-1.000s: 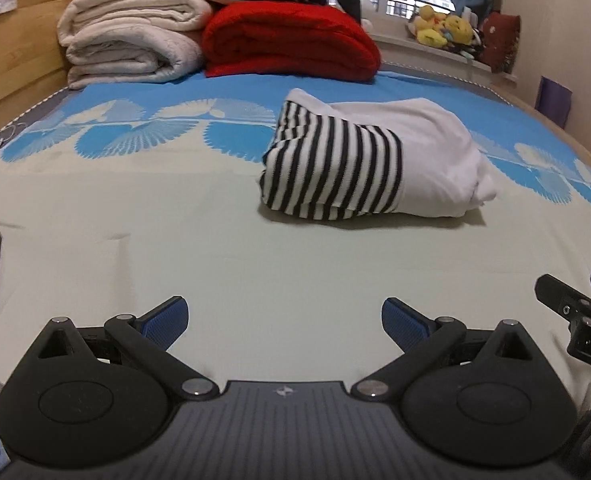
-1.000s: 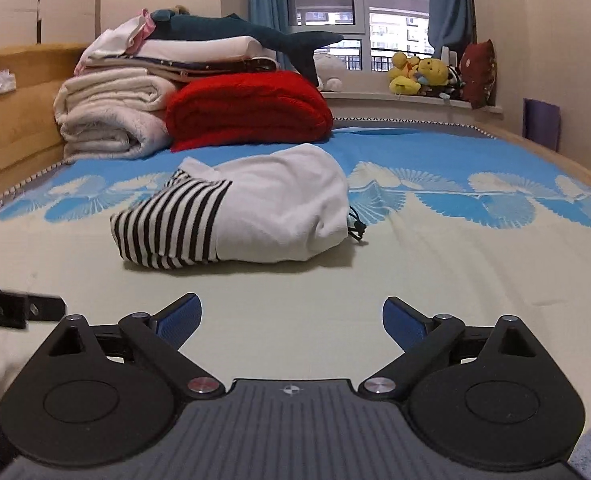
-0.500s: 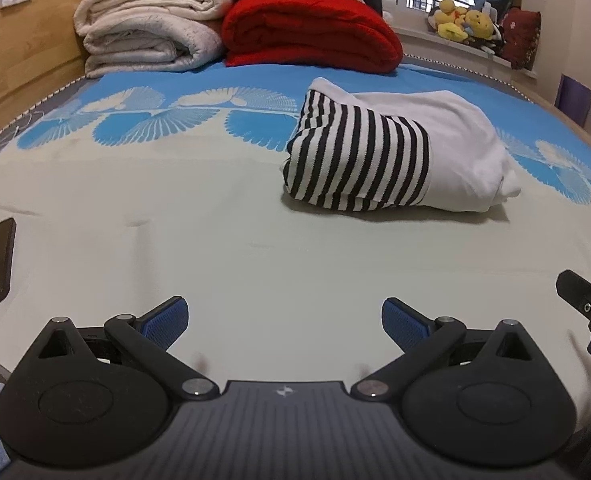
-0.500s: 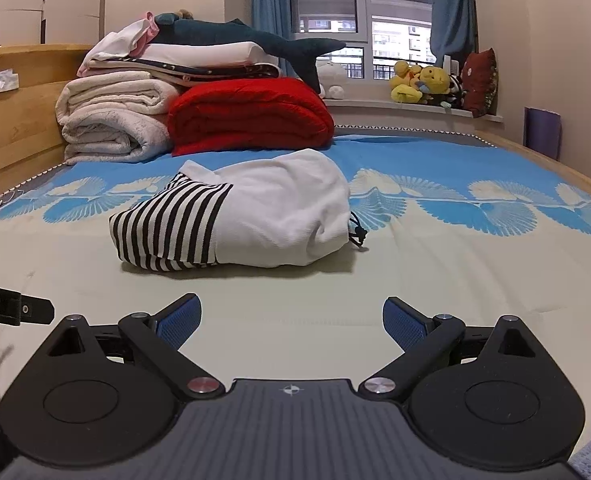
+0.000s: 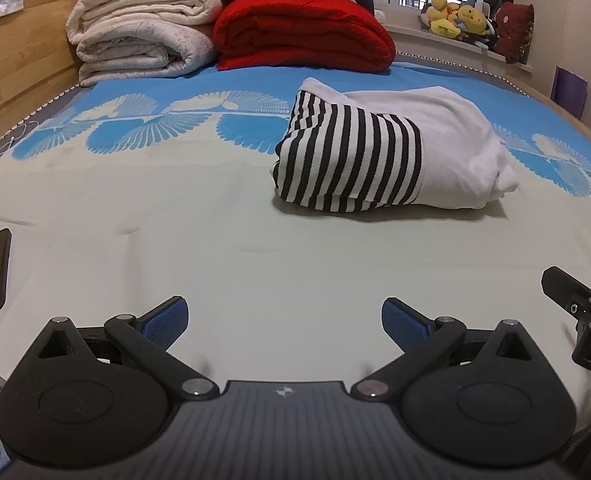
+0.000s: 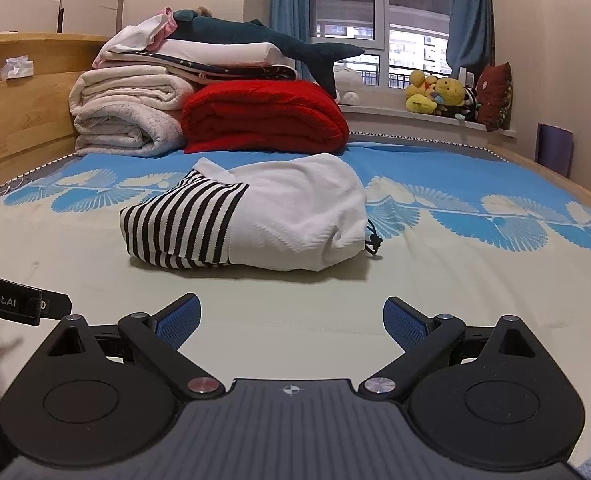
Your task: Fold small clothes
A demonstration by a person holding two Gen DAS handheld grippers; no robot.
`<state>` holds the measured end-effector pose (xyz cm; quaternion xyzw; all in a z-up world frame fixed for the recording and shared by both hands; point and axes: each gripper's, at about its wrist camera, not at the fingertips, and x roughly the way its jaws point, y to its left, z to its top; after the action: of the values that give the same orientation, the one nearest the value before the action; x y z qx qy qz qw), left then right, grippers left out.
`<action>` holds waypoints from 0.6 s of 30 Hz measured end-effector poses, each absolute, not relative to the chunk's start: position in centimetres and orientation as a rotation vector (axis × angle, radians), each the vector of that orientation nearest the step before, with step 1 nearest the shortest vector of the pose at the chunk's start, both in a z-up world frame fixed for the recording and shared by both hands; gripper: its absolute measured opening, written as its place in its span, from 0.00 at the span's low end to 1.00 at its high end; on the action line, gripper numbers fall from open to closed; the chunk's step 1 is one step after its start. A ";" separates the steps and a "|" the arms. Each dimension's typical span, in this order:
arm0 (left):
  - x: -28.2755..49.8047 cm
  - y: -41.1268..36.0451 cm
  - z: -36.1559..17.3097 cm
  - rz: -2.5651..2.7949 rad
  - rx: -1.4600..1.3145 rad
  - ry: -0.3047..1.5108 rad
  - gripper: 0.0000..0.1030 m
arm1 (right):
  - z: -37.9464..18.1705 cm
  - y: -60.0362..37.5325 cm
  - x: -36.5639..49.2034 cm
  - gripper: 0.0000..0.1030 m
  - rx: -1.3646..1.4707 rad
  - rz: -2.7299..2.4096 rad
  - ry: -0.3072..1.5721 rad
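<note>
Honestly, the folded white garment with a black-striped panel [image 6: 247,216] sits mid-bed at twelve o'clock, beyond both hand-held grippers, left [image 5: 283,326] and right [image 6: 291,322], each spread wide and empty. Nudged carelessly, its loose top layer could slump open. Partial lettering reads "Robot.AI" at nine o'clock.

Two low wrist views, shared garment [image 5: 387,156] ahead.
</note>
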<state>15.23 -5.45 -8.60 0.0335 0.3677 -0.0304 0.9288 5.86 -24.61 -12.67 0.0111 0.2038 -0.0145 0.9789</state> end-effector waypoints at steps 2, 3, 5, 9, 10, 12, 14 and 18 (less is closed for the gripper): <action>15.3 -5.6 -8.6 -0.066 0.072 0.754 1.00 | -12.7 -24.5 5.9 0.95 0.020 -0.034 0.407; 15.3 -5.6 -8.6 -0.067 0.073 0.754 1.00 | -12.7 -24.5 5.9 0.95 0.020 -0.036 0.406; 15.2 -5.6 -8.7 -0.068 0.077 0.752 1.00 | -12.7 -24.5 5.9 0.95 0.023 -0.039 0.409; 15.2 -5.7 -8.7 -0.067 0.080 0.750 1.00 | -12.7 -24.5 6.0 0.95 0.025 -0.042 0.415; 15.2 -5.7 -8.7 -0.066 0.081 0.749 1.00 | -12.8 -24.5 6.0 0.95 0.024 -0.042 0.416; 15.2 -5.7 -8.7 -0.068 0.080 0.750 1.00 | -12.8 -24.4 6.0 0.95 0.021 -0.041 0.417; 15.2 -5.8 -8.7 -0.068 0.080 0.750 1.00 | -12.8 -24.3 6.1 0.95 0.017 -0.040 0.417; 15.2 -5.7 -8.7 -0.068 0.082 0.750 1.00 | -12.9 -24.1 6.1 0.95 0.011 -0.041 0.418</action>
<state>15.21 -5.75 -8.68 0.0399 0.3663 -0.0331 0.9291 6.09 -24.14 -12.86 0.0054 0.2075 -0.0203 0.9780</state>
